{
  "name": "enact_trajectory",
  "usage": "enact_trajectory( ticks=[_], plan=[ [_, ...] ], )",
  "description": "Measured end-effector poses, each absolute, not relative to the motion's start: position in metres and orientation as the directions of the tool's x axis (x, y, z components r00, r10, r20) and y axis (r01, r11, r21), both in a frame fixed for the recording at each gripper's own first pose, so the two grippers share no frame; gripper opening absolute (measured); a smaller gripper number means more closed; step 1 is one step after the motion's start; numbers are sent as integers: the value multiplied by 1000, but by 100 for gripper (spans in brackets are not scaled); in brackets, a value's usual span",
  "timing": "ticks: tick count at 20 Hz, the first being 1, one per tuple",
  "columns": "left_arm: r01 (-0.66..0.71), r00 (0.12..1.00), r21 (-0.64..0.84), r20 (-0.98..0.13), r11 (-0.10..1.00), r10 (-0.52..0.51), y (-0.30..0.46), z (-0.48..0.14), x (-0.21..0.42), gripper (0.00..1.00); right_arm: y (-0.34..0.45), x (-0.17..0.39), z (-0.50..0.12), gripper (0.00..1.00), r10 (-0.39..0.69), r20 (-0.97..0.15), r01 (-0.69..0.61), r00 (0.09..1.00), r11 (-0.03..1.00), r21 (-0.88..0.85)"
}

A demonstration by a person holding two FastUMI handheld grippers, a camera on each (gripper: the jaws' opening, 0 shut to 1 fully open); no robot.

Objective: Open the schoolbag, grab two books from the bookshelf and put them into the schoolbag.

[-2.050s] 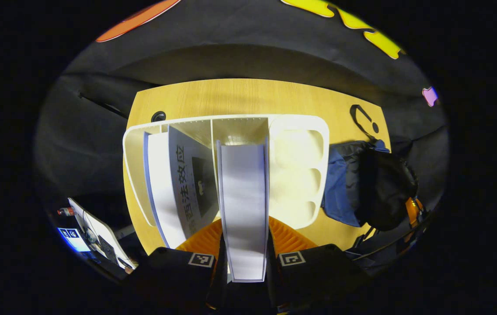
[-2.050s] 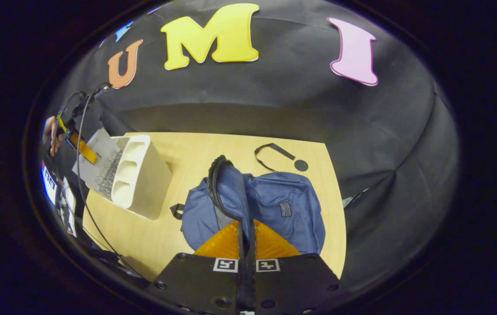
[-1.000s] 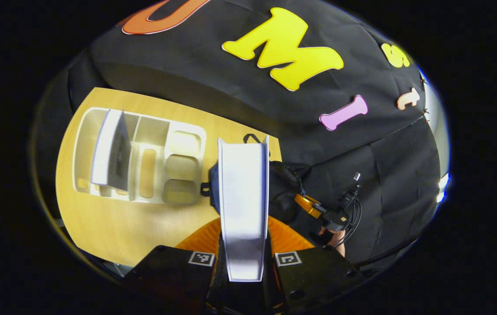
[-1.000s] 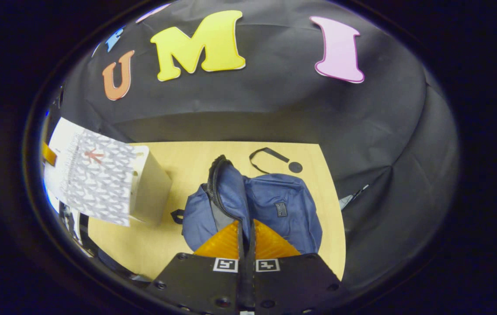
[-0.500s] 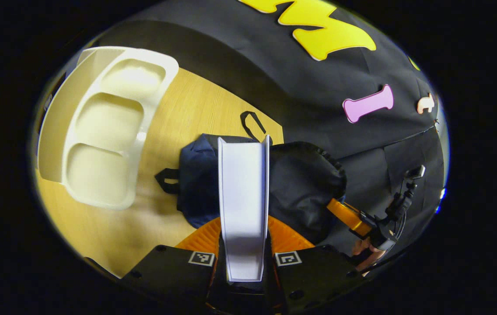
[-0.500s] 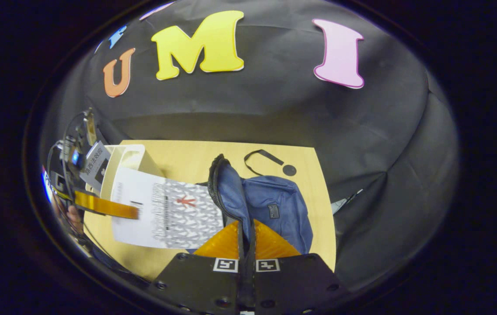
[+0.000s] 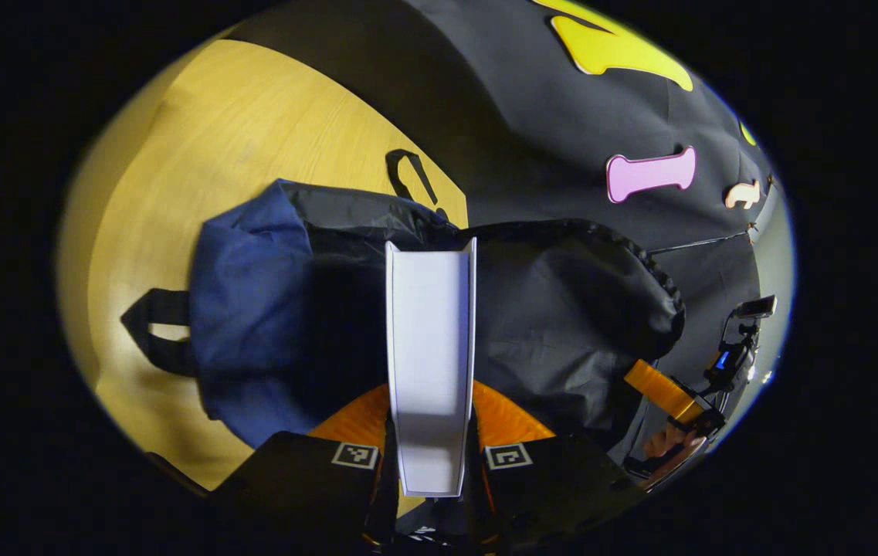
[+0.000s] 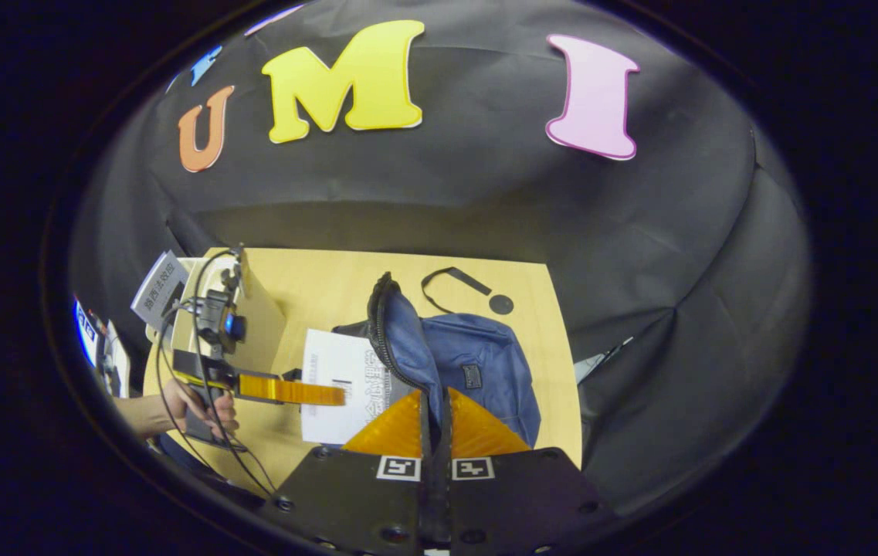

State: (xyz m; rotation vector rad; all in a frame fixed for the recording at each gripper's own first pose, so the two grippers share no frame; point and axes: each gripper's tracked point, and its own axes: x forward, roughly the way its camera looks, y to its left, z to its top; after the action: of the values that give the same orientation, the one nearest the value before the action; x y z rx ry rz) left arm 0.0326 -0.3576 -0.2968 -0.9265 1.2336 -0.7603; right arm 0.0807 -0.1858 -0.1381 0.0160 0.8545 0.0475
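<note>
The blue schoolbag [image 7: 249, 309] lies on the wooden table [image 7: 199, 139] with its mouth open and its black lining [image 7: 562, 324] showing. My left gripper [image 7: 431, 413] is shut on a white book [image 7: 429, 332], held edge up, its far end just over the open mouth. In the right gripper view the same book [image 8: 338, 386] slants down into the schoolbag [image 8: 477, 355] behind the raised flap [image 8: 396, 340], with the left gripper [image 8: 327, 394] on it. My right gripper [image 8: 435, 409] is shut on that flap and holds it up.
The white bookshelf [image 8: 257, 332] stands at the table's left with another book [image 8: 161, 289] leaning in it. A loose black strap [image 8: 454, 279] and a black disc [image 8: 500, 303] lie behind the bag. A hand [image 8: 211, 413] and cables are at the lower left.
My left gripper has carried the book from the bookshelf across to the bag and lowered it at the open mouth. My right gripper has kept the flap lifted, barely moving.
</note>
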Motion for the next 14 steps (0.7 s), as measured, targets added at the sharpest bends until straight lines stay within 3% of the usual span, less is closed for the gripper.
enact_trajectory(
  ticks=[4, 5, 6, 8, 9, 10, 14],
  plan=[
    [-75, 167, -921, -390, 383, -906, -371, -317, 35, 36, -185, 87, -137, 0, 30, -753, -43, 657, 999, 3],
    [-77, 164, -915, -404, 396, -900, -372, -322, 35, 36, -182, 87, -137, 0, 35, -756, -47, 654, 999, 5],
    [-52, 157, -874, -485, 483, -860, -367, -338, 35, 41, -180, 88, -138, 0, 39, -760, -50, 649, 999, 8],
    [38, 134, -773, -625, 634, -769, -351, -364, 32, 63, -176, 88, -142, 0, 49, -768, -51, 638, 998, 21],
    [67, 115, -730, -672, 680, -732, -346, -369, 34, 84, -175, 89, -142, 0, 48, -770, -51, 636, 998, 20],
    [96, 102, -677, -723, 730, -684, -339, -372, 34, 77, -175, 89, -142, 3, 46, -770, -51, 636, 999, 17],
    [221, 235, -440, -843, 871, -485, -309, -345, 52, 80, -171, 87, -142, 0, 50, -775, -52, 630, 998, 22]
  ],
)
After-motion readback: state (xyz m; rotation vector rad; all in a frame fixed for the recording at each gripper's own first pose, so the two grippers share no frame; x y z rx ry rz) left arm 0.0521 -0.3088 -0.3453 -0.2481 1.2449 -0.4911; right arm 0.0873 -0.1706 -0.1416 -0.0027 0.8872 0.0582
